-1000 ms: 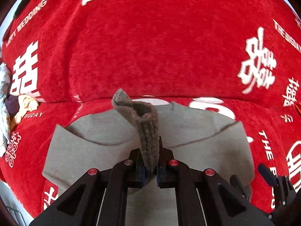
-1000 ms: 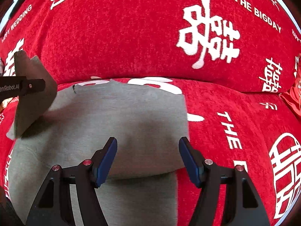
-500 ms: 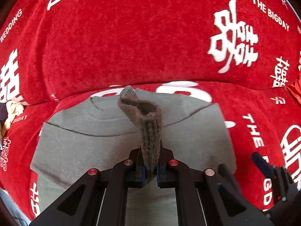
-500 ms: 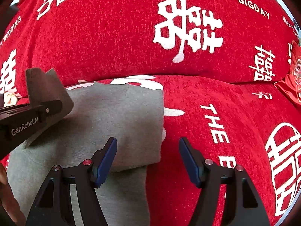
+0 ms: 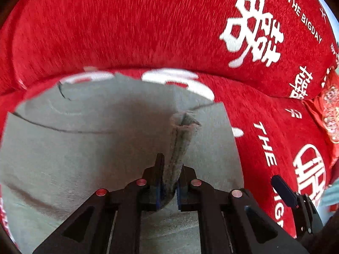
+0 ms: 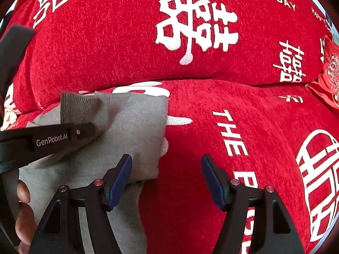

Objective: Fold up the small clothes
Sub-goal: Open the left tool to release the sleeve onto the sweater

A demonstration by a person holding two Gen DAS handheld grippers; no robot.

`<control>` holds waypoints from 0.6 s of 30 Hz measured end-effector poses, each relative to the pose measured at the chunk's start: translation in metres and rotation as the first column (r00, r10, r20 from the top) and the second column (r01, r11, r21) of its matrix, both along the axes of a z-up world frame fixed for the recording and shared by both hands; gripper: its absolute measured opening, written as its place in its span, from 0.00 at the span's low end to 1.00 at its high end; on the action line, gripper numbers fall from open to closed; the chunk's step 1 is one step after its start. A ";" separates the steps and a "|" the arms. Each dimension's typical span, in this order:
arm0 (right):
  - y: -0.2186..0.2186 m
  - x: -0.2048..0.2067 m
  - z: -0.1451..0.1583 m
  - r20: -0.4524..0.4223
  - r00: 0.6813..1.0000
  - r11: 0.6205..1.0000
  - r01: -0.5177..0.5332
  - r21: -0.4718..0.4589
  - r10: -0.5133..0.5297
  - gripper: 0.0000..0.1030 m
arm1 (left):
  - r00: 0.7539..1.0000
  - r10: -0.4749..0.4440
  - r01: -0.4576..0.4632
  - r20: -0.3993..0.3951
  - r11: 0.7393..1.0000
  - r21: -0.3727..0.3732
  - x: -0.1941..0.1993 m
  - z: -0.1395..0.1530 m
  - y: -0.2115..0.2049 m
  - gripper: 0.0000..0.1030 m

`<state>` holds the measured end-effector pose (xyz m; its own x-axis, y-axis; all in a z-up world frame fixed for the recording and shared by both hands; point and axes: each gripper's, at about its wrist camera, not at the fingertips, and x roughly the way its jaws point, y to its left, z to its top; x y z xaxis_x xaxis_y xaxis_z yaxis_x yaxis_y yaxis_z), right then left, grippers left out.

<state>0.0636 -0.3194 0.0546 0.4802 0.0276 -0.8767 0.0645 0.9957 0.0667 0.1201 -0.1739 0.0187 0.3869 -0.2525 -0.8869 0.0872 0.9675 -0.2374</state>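
A small grey garment (image 5: 89, 148) lies flat on the red sofa seat (image 6: 211, 110), its far edge close to the seam where the printed backrest (image 6: 106, 42) rises. The left gripper (image 5: 169, 188) has the ribbed cuff (image 5: 180, 144) of a sleeve between its jaws; these are opening, and in the left wrist view the cuff stands between the blue pads with a gap showing on one side, so the hold appears to be letting go. The right gripper (image 6: 167, 180) stands wide open and empty over the garment's right edge, one finger above grey cloth, the other above red upholstery.

The garment reads as a light, soft knit: limp, with no stiffness of its own, and likely to sag or slide wherever it is not supported. The plush sofa surface probably offers enough friction to keep a laid fold in place. The ribbed cuff is thicker and firmer than the body fabric, hence a sound place to pinch; hems, seams and corners serve likewise, whereas a pinch mid-panel would bunch the cloth.

The body's long axis appears to run from the viewer toward the backrest, the collar end seemingly at the far side, though blur leaves this uncertain. The pinched sleeve lies across the body, cuff pointing toward the far right corner.
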 end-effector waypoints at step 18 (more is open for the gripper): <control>0.022 -0.002 0.023 0.060 0.998 0.999 -0.024 0.036 0.022 0.69 | 0.984 0.083 -0.054 0.160 0.983 -0.176 -0.056 0.034 0.108 0.98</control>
<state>0.0613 -0.2975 0.0778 0.5306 0.0711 -0.8447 0.0361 0.9937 0.1063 0.0645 -0.0661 0.0527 0.5467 -0.3620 -0.7550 0.0741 0.9191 -0.3870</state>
